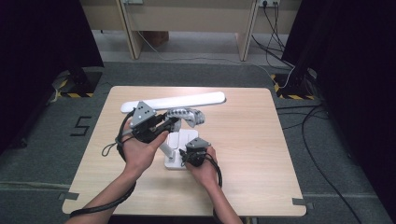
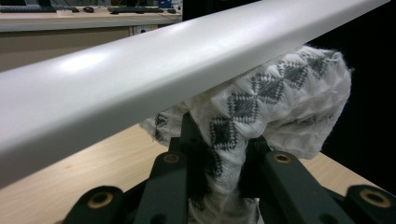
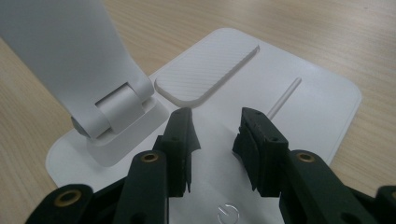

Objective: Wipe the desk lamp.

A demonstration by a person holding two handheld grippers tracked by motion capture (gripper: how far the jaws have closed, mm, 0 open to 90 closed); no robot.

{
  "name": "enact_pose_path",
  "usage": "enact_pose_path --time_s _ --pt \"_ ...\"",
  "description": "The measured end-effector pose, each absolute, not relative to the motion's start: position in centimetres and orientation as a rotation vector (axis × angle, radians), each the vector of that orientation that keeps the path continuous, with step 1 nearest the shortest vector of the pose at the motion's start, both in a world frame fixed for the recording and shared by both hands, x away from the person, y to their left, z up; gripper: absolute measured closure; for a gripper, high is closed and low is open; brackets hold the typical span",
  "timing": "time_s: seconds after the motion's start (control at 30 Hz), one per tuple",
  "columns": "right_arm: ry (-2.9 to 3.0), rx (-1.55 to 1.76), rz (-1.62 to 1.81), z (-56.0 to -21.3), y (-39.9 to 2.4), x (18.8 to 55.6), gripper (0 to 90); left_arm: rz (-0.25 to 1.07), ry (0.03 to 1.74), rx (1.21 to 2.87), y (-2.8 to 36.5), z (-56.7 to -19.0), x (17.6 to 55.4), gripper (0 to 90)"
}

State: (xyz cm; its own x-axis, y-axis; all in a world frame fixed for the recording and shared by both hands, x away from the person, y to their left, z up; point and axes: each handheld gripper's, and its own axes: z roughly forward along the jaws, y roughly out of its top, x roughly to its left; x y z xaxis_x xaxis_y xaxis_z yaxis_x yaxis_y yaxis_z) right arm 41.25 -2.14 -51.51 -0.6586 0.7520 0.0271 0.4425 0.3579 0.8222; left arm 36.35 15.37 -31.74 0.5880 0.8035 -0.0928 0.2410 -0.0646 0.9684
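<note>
You had the left gripper (image 2: 224, 154) clamped on the patterned cloth (image 1: 187, 115) against the lamp's bar (image 1: 187, 101) mid-table, wiping apparently underway, while the right gripper (image 3: 215, 135) stood half-open, pressing the lamp base (image 1: 180, 144).

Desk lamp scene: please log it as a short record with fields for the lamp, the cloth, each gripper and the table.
lamp: white desk lamp, long bar head, hinged arm, flat base on the table
cloth: white cloth with grey diamond pattern, right under the lamp head, looks pressed to it
left gripper: shut on the cloth
right gripper: jaws apart over the base, nothing between them
table: light wooden table
</note>
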Motion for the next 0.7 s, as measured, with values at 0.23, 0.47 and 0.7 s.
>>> enact_pose_path --time_s 0.23,0.47,0.7 --pt "2.269 1.049 1.209 -51.5 -2.1 41.3 64.7 0.584 0.910 1.599 16.2 -32.0 36.1 76.3" --pt "2.270 1.048 1.208 -51.5 -2.1 41.3 64.7 0.589 0.915 1.598 16.6 -32.0 36.0 76.3" --pt "2.269 1.047 1.207 -51.5 -2.1 41.2 64.7 0.591 0.919 1.596 17.2 -32.2 36.0 76.3"
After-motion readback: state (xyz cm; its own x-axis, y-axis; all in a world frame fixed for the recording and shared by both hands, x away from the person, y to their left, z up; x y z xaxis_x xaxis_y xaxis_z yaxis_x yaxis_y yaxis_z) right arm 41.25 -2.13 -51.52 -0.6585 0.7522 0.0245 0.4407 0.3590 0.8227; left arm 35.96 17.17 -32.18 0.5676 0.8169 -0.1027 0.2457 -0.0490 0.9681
